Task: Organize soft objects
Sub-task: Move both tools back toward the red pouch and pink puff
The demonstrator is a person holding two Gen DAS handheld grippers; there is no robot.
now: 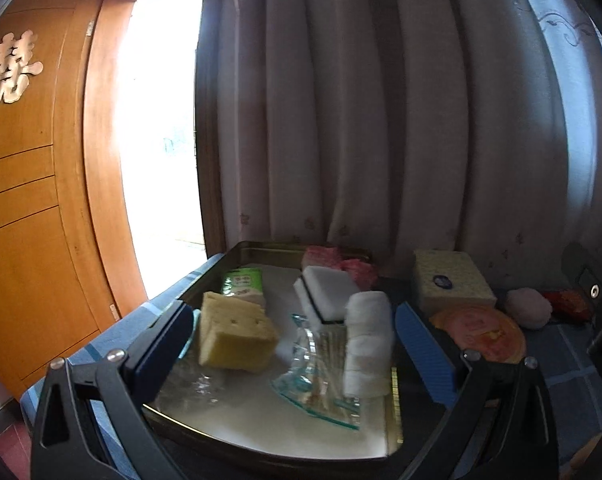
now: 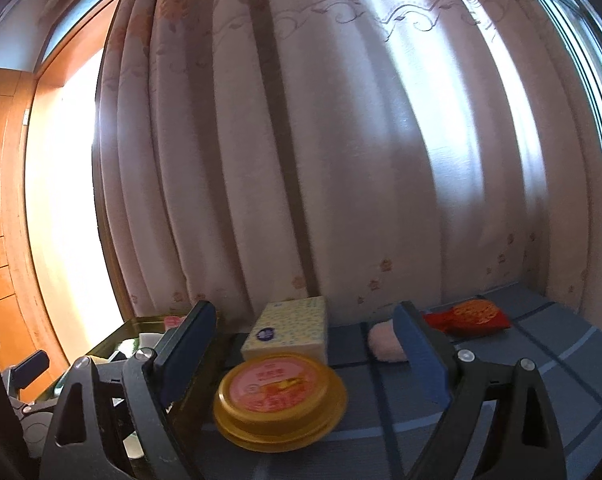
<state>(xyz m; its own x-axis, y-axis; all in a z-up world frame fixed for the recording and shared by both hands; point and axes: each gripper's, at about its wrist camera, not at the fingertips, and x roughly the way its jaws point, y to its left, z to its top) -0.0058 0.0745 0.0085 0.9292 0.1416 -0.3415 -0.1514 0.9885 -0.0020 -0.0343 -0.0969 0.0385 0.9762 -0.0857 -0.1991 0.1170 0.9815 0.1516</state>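
Btwn the right tool's [image 2: 305, 354] wide-set fingers: yellow tub [image 2: 280, 398], untouched.

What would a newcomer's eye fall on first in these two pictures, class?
The shallow metal tray, crowded with a yellow holed sponge, a white rolled cloth and a crinkled clear bag. Right of it, on the blue checked cloth, sits a round yellow tub with a pink lid, between the right gripper's open jaws.

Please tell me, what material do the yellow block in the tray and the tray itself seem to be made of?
The yellow porous block looks like matte sponge foam: small holes dot its top face. The shallow rectangular tray seems to be shiny metal, perhaps tin: its floor mirrors the light and its rim has a golden gloss.
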